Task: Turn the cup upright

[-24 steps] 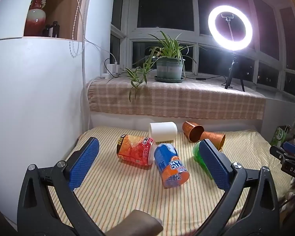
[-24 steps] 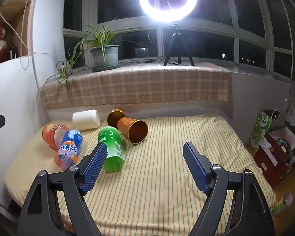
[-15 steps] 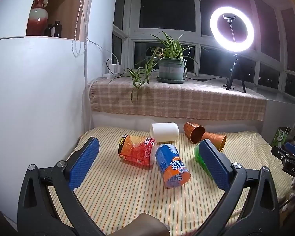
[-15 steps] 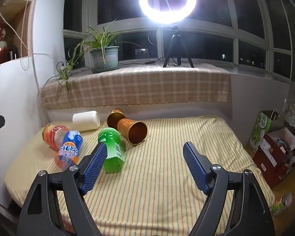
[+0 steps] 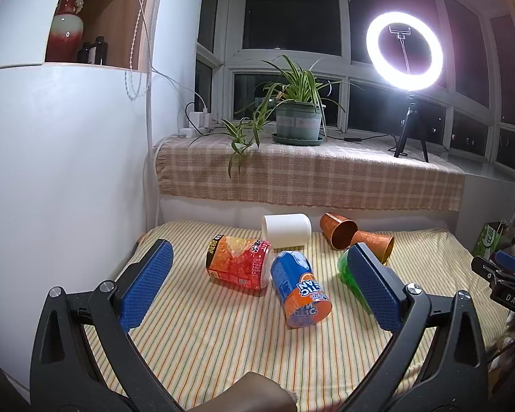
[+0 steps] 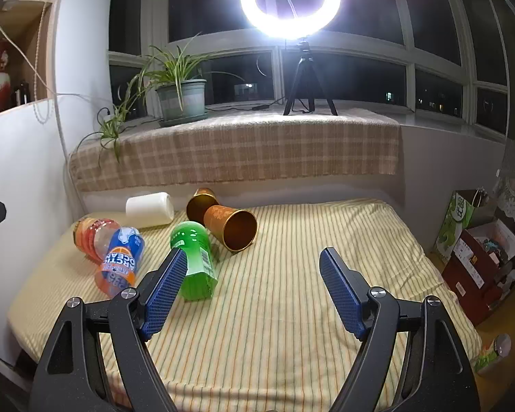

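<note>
Several cups lie on their sides on the striped cloth. In the left wrist view: a red-orange cup [image 5: 238, 262], a blue-and-orange cup [image 5: 300, 288], a white cup [image 5: 286, 230], two copper cups [image 5: 338, 235] [image 5: 374, 243] and a green cup [image 5: 352, 276] partly behind my right finger. My left gripper [image 5: 261, 286] is open and empty, above the near cloth. In the right wrist view the green cup [image 6: 194, 257], the nearer copper cup [image 6: 231, 228] and the blue-and-orange cup [image 6: 120, 259] lie ahead to the left. My right gripper [image 6: 252, 288] is open and empty.
A white cabinet wall [image 5: 61, 178] bounds the left. A checked-cloth sill [image 6: 237, 147] at the back carries a potted plant [image 6: 180, 99] and a ring light [image 6: 290, 0]. Boxes and bags [image 6: 477, 254] stand on the floor to the right of the cloth's edge.
The left wrist view has shifted slightly, so the cups sit a little further right in it. The right gripper has barely moved. Both grippers stay open.
</note>
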`<state>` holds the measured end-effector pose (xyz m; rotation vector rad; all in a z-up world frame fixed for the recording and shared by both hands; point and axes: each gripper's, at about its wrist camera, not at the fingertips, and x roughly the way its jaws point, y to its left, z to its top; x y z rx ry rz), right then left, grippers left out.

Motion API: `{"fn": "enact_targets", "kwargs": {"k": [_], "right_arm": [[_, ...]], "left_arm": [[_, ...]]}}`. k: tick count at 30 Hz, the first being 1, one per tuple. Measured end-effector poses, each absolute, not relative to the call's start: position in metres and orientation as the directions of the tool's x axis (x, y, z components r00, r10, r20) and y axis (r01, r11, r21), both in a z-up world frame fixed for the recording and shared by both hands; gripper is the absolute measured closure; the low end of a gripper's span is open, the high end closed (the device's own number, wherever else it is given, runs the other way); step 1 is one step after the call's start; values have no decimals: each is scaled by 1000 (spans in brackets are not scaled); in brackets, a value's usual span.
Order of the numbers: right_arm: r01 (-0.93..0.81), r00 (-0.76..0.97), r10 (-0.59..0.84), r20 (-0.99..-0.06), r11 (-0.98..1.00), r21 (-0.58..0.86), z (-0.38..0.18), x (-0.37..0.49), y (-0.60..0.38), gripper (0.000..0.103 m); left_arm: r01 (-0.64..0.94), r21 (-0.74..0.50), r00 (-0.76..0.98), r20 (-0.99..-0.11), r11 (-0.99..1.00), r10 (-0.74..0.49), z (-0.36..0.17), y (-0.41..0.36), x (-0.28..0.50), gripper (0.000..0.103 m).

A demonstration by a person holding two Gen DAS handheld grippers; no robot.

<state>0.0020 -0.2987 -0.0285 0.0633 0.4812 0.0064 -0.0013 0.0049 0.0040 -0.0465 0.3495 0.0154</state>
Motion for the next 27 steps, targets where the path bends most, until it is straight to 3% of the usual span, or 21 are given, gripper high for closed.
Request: {"fn": "enact_targets", "kwargs": {"k": [27], "right_arm": [[1,879,29,-475,998,62,-34,7,-296,24]], "left_arm": [[-26,-46,938,-345,999,9,3,3,-2,0]]}}
